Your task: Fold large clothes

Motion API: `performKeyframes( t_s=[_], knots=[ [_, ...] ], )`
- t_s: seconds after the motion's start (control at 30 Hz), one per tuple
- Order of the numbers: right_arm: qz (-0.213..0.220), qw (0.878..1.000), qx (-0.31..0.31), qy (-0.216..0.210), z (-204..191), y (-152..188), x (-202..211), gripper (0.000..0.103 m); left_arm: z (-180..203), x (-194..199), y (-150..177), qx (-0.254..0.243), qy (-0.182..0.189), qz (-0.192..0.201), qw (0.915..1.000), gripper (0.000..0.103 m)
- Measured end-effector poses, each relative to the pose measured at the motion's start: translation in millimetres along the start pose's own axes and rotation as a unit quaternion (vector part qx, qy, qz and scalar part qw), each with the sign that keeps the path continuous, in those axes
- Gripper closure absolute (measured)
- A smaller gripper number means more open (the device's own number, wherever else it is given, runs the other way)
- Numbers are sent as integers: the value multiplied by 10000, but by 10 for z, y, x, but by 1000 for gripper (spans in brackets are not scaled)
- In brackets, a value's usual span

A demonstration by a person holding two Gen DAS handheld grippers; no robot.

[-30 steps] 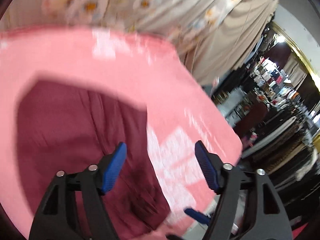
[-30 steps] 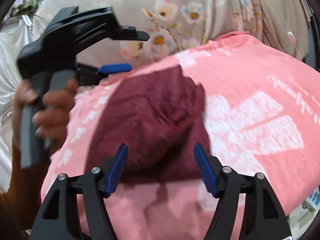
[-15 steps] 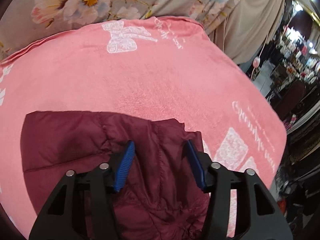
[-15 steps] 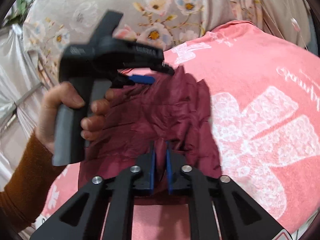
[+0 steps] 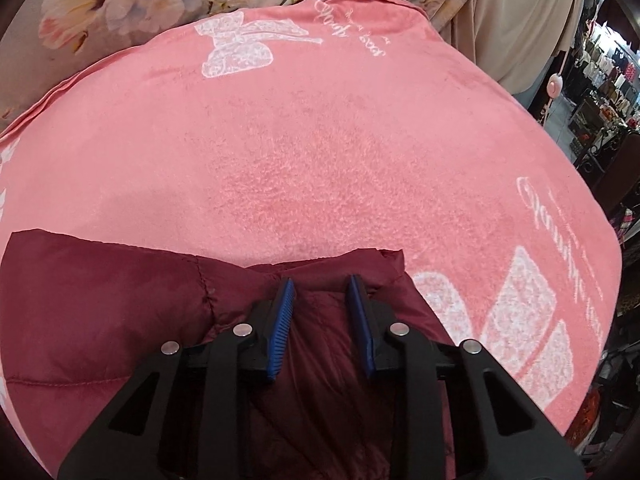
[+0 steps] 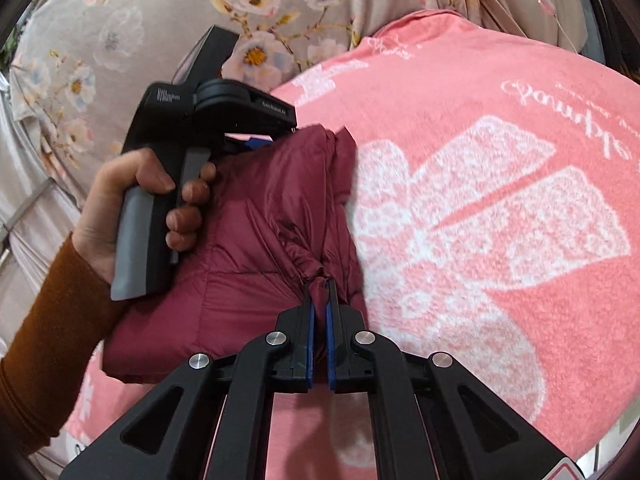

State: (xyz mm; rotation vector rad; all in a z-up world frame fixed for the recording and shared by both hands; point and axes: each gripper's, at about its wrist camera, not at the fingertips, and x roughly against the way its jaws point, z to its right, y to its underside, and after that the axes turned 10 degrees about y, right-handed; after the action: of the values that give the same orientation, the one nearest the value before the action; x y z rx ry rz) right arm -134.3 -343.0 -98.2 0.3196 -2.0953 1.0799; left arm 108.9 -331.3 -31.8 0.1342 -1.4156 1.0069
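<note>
A dark red padded jacket (image 5: 100, 312) (image 6: 248, 240) lies folded on a pink blanket (image 5: 320, 160) (image 6: 500, 92). My left gripper (image 5: 320, 284) points down at the jacket's far edge. Its jaws are closing around a raised fold of the fabric, with a gap still showing between the blue pads (image 5: 285, 316). In the right wrist view a hand (image 6: 120, 208) in a brown sleeve holds the left gripper (image 6: 260, 142) at that same edge. My right gripper (image 6: 319, 284) is shut on a pinch of the jacket's near edge.
The pink blanket carries white bow prints (image 6: 500, 216) and script. A floral curtain (image 5: 120, 8) (image 6: 160, 20) hangs behind it. A beige cloth (image 5: 520, 20) hangs at the far right. Beyond it are shop racks (image 5: 608, 60) of goods.
The left gripper came down onto the jacket's far edge and its jaws narrowed around the fabric. The right gripper went from wide open to shut on the jacket's near fold.
</note>
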Motion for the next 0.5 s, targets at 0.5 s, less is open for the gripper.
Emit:
performKeyframes(
  t_s=[0.5],
  knots=[
    [-246,9996,-74,66,-17,26,-260,100,-22,-287,83,-250,-297,236,9990,83]
  ],
)
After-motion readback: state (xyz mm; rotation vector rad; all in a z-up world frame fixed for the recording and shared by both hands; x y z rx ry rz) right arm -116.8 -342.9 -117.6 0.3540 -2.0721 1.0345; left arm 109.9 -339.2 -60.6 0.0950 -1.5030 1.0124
